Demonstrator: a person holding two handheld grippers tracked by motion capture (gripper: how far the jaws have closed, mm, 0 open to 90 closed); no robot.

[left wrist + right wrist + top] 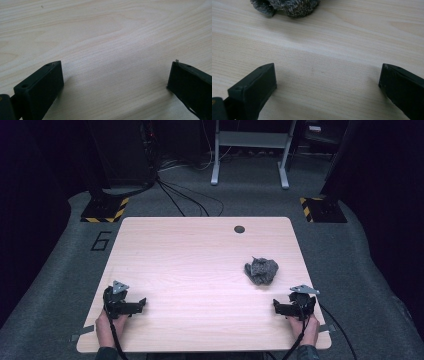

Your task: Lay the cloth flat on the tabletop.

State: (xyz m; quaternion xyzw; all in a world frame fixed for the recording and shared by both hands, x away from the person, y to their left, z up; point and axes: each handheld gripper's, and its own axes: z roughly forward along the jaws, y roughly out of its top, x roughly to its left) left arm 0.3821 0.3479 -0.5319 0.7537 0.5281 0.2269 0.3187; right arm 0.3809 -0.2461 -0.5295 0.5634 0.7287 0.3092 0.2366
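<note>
I see the crumpled grey cloth lying bunched on the wooden table, at about 3 o'clock from the table's middle; in the right gripper view its fuzzy edge sits at 12 o'clock, beyond the jaws and apart from them. My right gripper rests near the table's front edge at about 5 o'clock from the cloth, jaws spread wide and holding nothing. My left gripper rests well apart at about 8 o'clock, jaws equally wide over bare wood, empty. A small dark hole sits near the far edge.
</note>
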